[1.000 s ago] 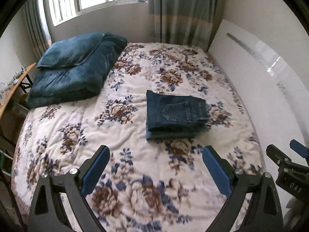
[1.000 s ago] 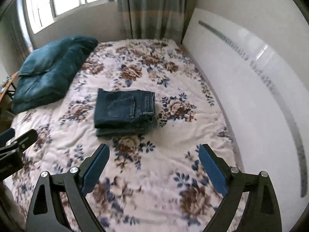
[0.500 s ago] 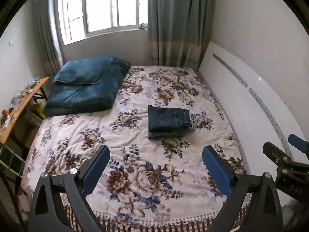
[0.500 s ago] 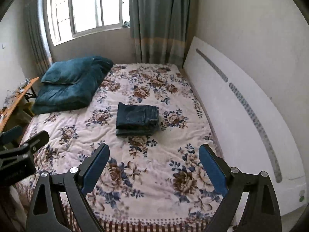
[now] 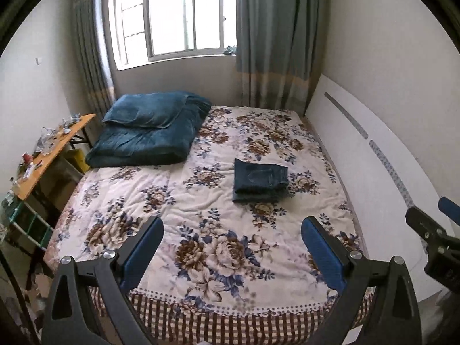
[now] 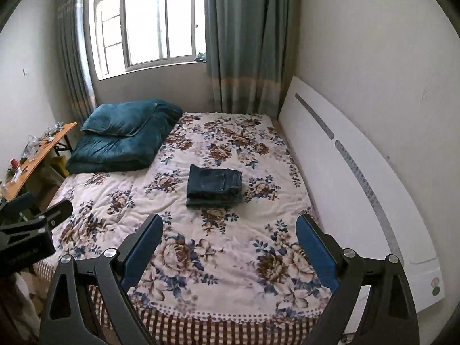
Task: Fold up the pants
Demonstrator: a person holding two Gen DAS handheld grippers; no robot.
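Observation:
Dark blue jeans (image 5: 260, 180) lie folded into a compact rectangle on the floral bedspread (image 5: 201, 201), right of the bed's middle; they also show in the right wrist view (image 6: 214, 185). My left gripper (image 5: 233, 247) is open and empty, held back over the foot of the bed. My right gripper (image 6: 230, 244) is open and empty too, equally far from the jeans. The right gripper's side shows at the right edge of the left wrist view (image 5: 431, 235). The left gripper's side shows at the left edge of the right wrist view (image 6: 28, 230).
A folded teal duvet with a pillow (image 5: 149, 129) lies at the bed's far left. A white headboard panel (image 5: 373, 158) runs along the right wall. A cluttered wooden side table (image 5: 49, 149) stands left of the bed. A window and curtains (image 5: 270, 28) are behind.
Both grippers have pulled back and up from the bed, so the jeans look smaller and the whole room shows. The jeans have not moved. Both grippers stay open.

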